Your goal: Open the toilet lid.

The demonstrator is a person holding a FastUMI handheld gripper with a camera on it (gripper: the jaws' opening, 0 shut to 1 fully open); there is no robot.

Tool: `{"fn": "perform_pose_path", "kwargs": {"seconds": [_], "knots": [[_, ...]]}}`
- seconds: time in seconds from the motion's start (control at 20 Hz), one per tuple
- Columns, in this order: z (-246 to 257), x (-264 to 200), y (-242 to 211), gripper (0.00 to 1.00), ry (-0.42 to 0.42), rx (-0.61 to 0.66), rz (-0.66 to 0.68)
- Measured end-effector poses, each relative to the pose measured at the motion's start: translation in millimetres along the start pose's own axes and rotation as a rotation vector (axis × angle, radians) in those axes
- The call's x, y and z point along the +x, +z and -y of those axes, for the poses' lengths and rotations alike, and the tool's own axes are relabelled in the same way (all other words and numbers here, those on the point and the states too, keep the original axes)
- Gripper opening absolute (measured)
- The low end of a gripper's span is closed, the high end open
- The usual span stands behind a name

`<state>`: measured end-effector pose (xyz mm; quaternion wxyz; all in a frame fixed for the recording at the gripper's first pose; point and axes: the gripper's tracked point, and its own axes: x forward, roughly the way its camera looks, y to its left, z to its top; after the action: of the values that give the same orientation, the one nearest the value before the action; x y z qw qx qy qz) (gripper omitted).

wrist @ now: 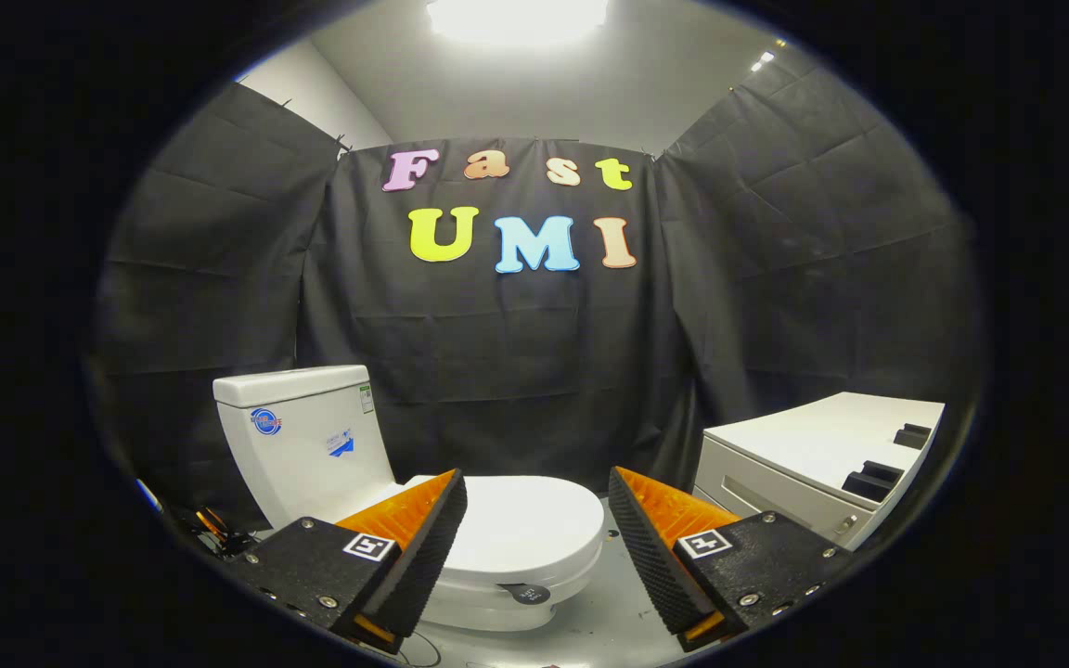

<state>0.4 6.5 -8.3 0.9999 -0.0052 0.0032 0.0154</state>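
Note:
A white toilet stands on the floor ahead, its tank [298, 436] at the back left against the black cloth wall. Its lid [521, 529] lies flat and closed over the bowl, with a small dark tab [530, 594] at the front rim. My gripper [536, 506] hovers above the front of the lid, apart from it. Its fingers are spread wide and open with nothing between them. The left finger [423, 547] overlaps the lid's left side in view; the right finger [650, 547] is past the lid's right edge.
A white cabinet [813, 464] with dark handles on top stands to the right of the toilet. Cables and small items [214, 533] lie on the floor left of the tank. Grey floor [609, 622] shows between toilet and cabinet.

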Motion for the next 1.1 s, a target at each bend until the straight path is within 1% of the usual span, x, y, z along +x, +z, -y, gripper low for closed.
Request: {"fn": "perform_pose_path", "kwargs": {"seconds": [0.6, 0.85, 1.1], "knots": [[-2.6, -0.1, -1.7, 0.95, 0.025, 0.027, -0.009], [-5.7, 9.8, -16.2, 0.95, 0.07, 0.118, -0.049], [6.2, 26.3, -38.3, 0.95, 0.083, 0.18, -0.102]]}}
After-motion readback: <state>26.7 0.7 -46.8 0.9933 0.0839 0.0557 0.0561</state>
